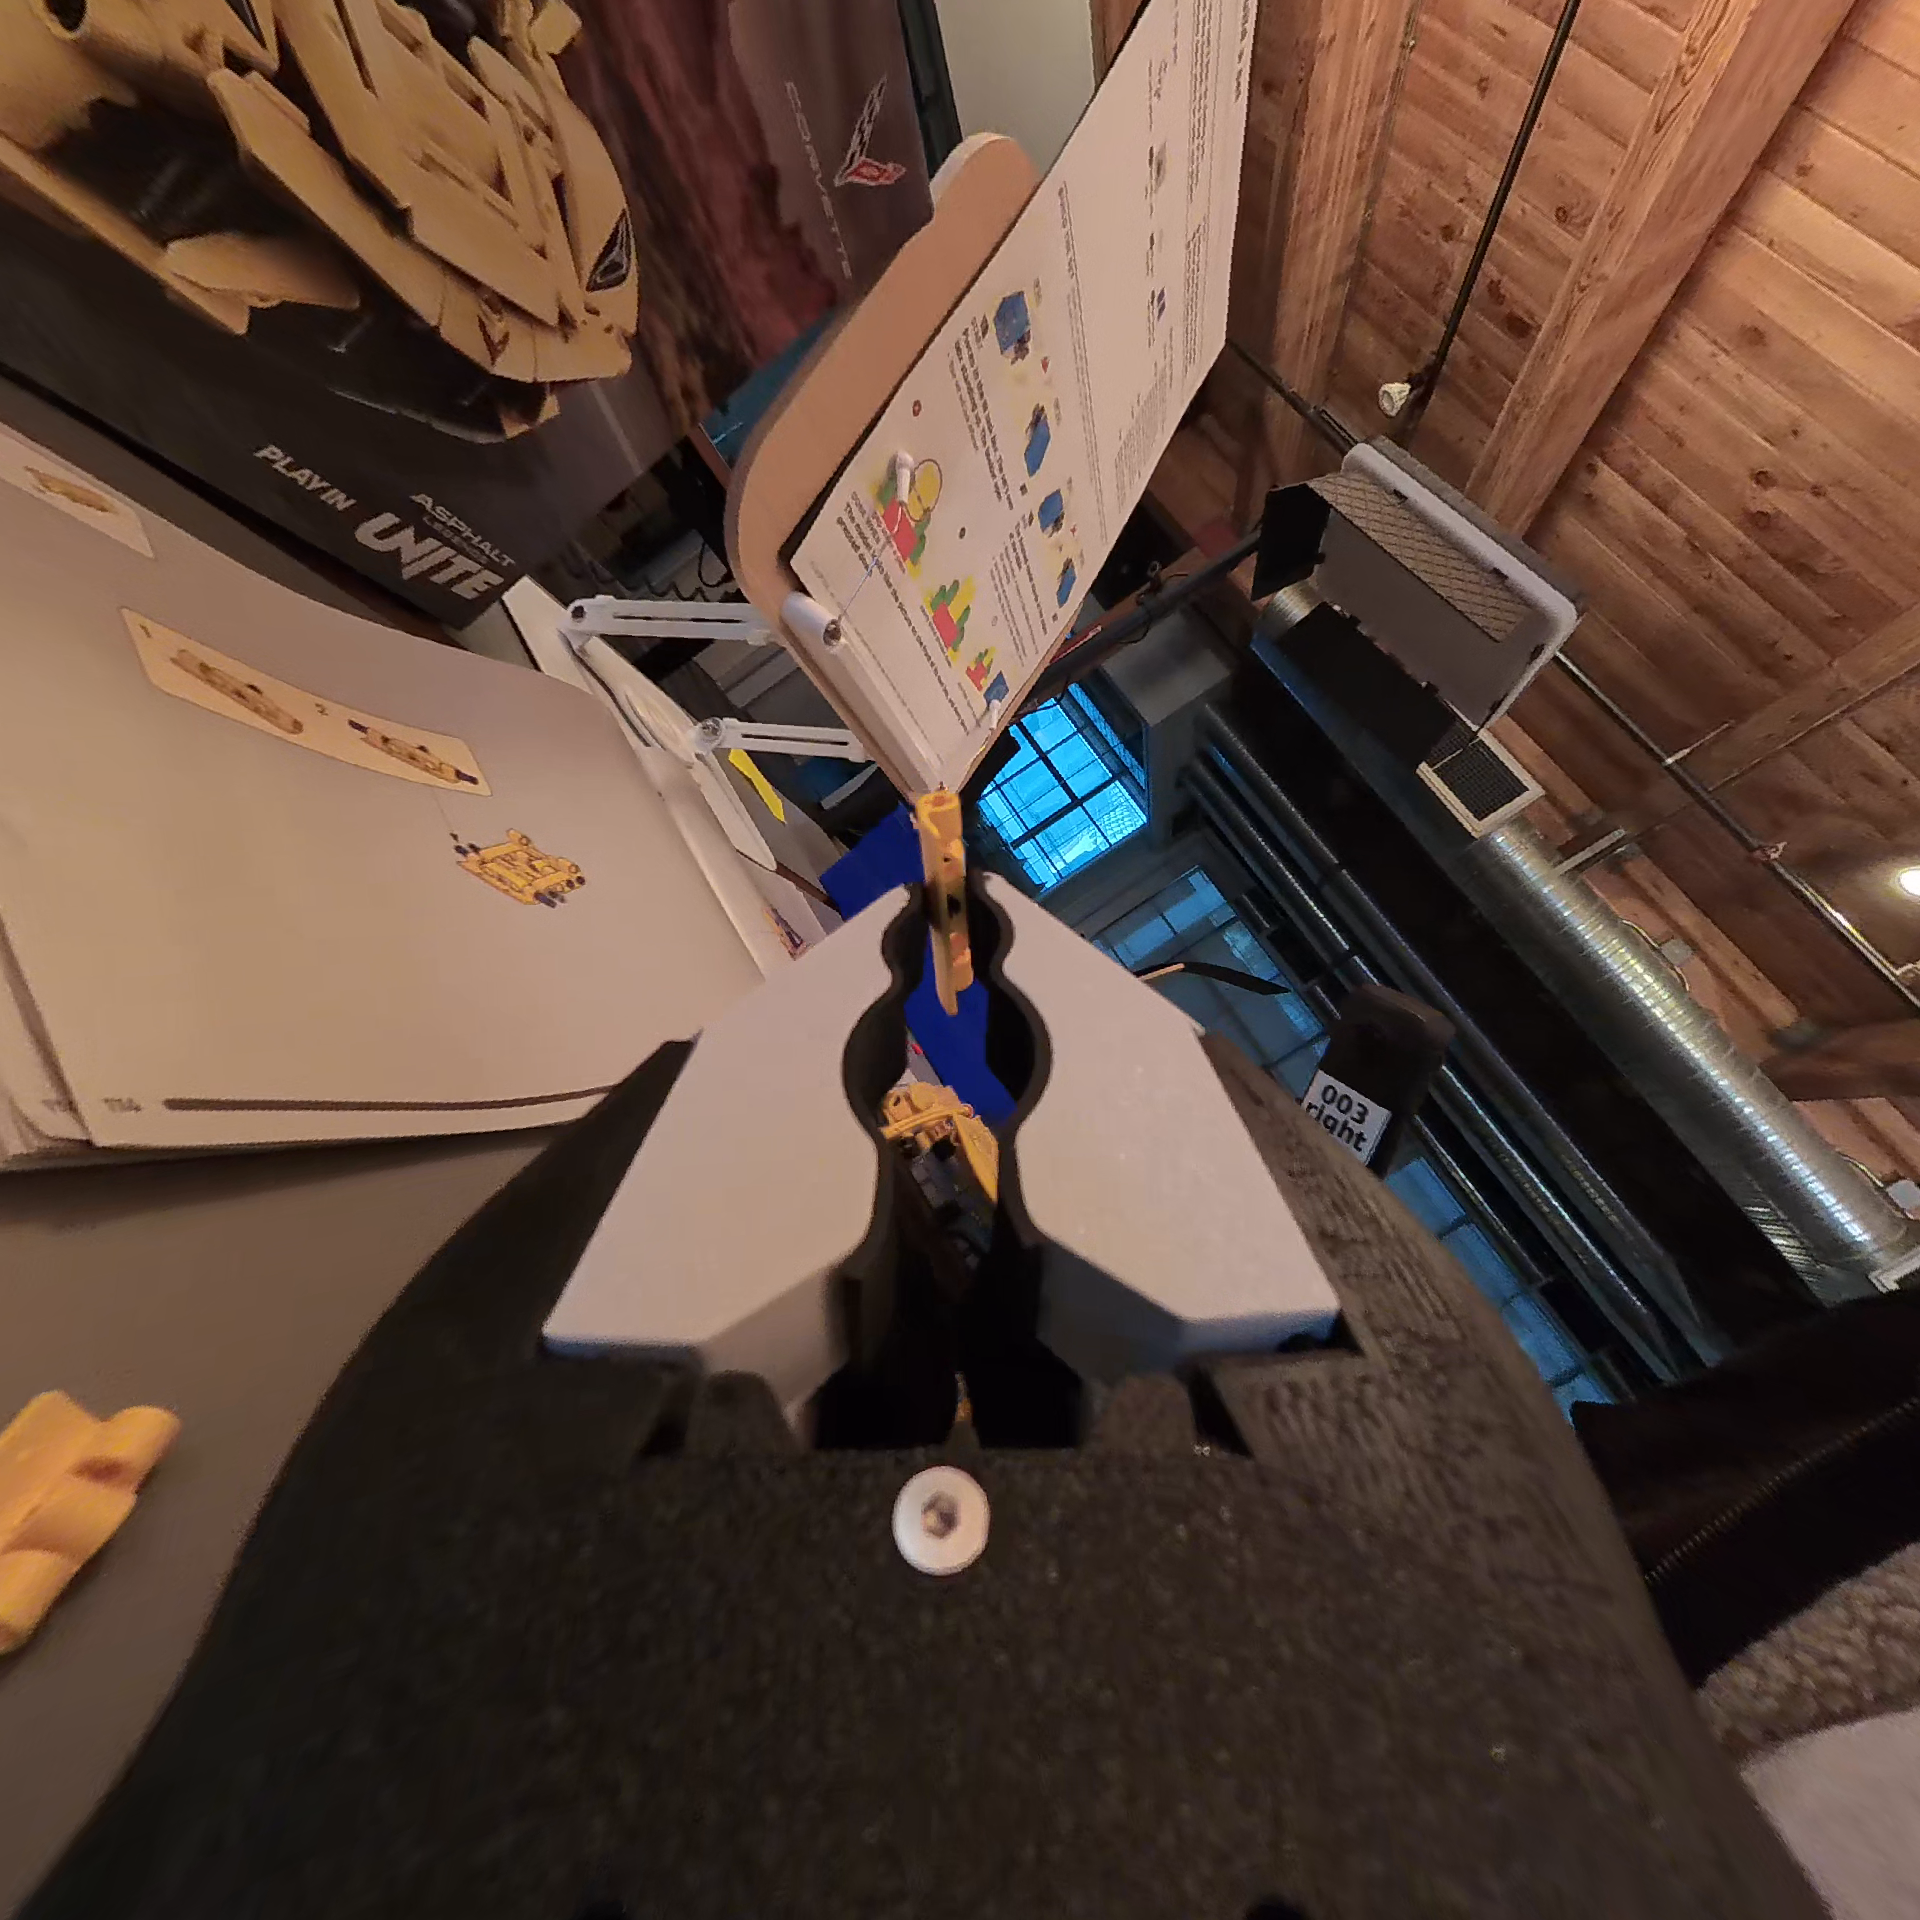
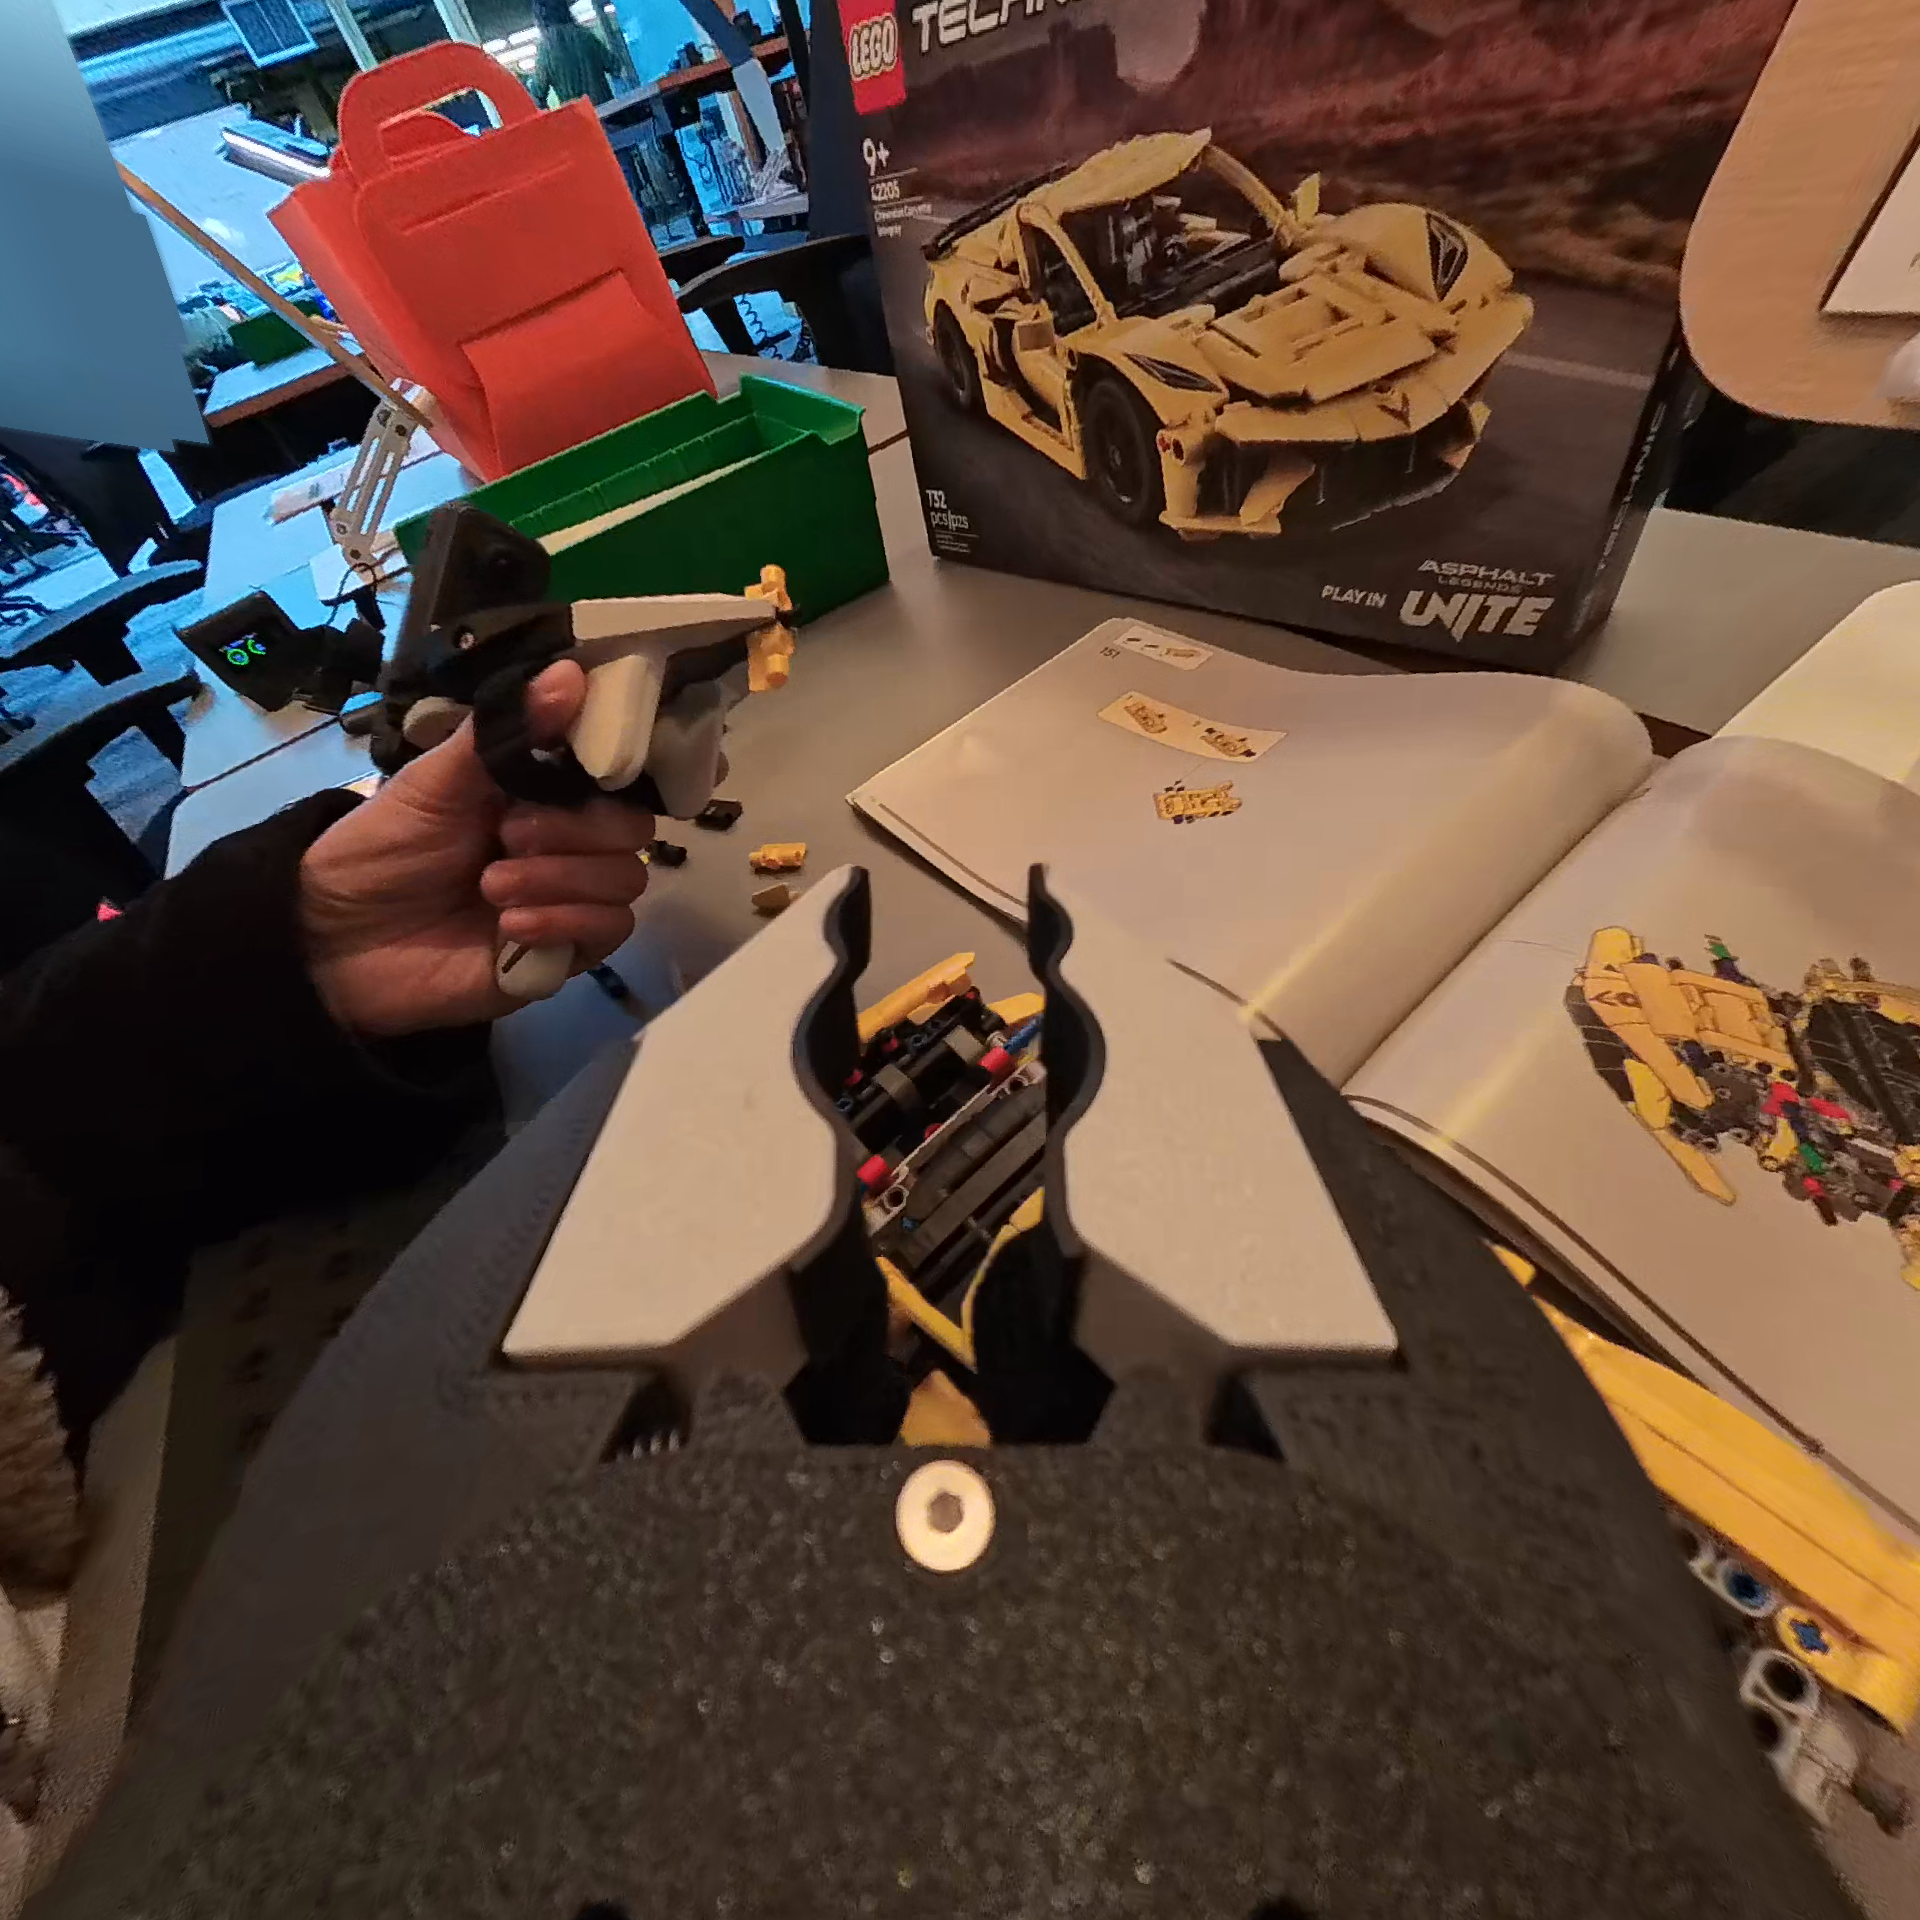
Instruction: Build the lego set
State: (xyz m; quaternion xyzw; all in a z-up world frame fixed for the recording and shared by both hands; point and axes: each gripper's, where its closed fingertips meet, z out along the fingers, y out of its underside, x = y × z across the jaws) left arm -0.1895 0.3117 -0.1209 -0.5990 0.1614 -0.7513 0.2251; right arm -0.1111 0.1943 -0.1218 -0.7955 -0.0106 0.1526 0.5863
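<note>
My left gripper (image 1: 948, 896) is shut on a small yellow lego piece (image 1: 940, 831) that sticks out past its tips, raised in the air. It also shows in the right wrist view (image 2: 774, 623), held by a hand above the table with the yellow piece (image 2: 771, 636) in it. My right gripper (image 2: 945, 894) has its fingers closed around the partly built yellow and black lego car (image 2: 935, 1091), which fills the gap between them. The car's yellow body (image 2: 1745, 1507) reaches out to the lower right. The car shows between the left fingers (image 1: 935, 1132).
The open instruction booklet (image 2: 1299, 831) lies right of the car, the lego box (image 2: 1247, 364) behind it. A green bin (image 2: 727, 488) and an orange bag (image 2: 499, 270) stand at the back left. Loose small pieces (image 2: 777, 857) lie on the grey table (image 2: 831, 727). A clipboard (image 1: 987, 416) hangs on a stand. Tip to tip, the grippers are about 15 centimeters apart. Between my right fingertips and the car's yellow body (image 2: 1745, 1507) there is roughly 15 centimeters.
</note>
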